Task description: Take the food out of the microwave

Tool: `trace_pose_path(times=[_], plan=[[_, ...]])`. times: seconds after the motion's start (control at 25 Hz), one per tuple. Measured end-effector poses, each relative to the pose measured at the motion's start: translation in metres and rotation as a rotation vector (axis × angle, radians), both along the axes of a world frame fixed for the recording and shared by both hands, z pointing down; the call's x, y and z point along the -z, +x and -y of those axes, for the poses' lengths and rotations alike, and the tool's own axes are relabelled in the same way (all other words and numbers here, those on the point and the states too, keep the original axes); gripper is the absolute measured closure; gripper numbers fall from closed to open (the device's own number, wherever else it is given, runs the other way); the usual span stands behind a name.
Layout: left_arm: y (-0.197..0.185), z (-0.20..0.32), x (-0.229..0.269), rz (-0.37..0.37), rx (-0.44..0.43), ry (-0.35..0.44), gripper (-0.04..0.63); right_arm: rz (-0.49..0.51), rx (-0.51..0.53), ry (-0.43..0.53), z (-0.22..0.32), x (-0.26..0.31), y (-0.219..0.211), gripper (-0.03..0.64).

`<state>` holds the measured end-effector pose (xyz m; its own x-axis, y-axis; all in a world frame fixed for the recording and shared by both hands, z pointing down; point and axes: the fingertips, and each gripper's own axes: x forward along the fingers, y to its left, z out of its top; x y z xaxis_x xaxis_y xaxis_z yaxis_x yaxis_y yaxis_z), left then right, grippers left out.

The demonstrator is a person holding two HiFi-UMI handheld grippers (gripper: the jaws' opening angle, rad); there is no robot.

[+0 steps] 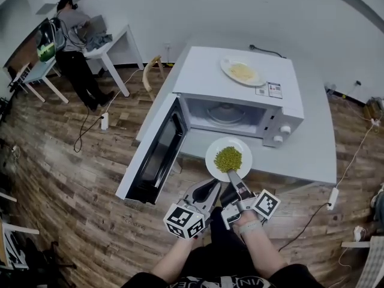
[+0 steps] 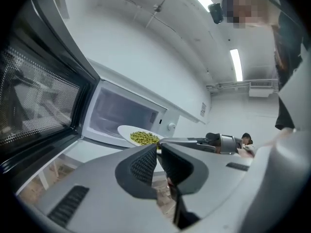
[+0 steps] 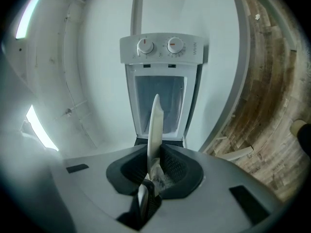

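A white plate (image 1: 213, 149) heaped with green peas (image 1: 228, 158) hangs in the air just in front of the open microwave (image 1: 240, 110). My right gripper (image 1: 233, 174) is shut on its near rim. In the right gripper view the plate (image 3: 155, 125) stands edge-on between the jaws of the right gripper (image 3: 154, 166). My left gripper (image 1: 213, 188) sits close beside and a little below-left of the plate, jaws almost together with nothing between them. From the left gripper view the plate (image 2: 127, 131) lies beyond the left gripper (image 2: 158, 152).
The microwave door (image 1: 157, 152) swings out to the left over the table edge. A second plate of yellow food (image 1: 242, 71) rests on the microwave top. The microwave stands on a white table (image 1: 318, 143). A person (image 1: 72, 47) stands at a desk far back left.
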<state>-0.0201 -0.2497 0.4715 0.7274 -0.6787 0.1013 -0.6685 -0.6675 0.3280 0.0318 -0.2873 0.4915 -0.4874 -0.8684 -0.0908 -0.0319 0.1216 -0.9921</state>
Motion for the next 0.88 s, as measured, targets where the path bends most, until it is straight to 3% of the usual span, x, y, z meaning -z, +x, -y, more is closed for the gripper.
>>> trace_pose_path(times=[0.36, 0.88], plan=[[-0.004, -0.037, 0.019, -0.009, 0.003, 0.047, 0.560, 0.011, -0.003, 0.017, -0.036, 0.015, -0.002, 0.565], [-0.006, -0.099, 0.021, -0.007, -0.021, 0.053, 0.560, 0.041, -0.025, 0.007, -0.095, 0.015, -0.005, 0.565]])
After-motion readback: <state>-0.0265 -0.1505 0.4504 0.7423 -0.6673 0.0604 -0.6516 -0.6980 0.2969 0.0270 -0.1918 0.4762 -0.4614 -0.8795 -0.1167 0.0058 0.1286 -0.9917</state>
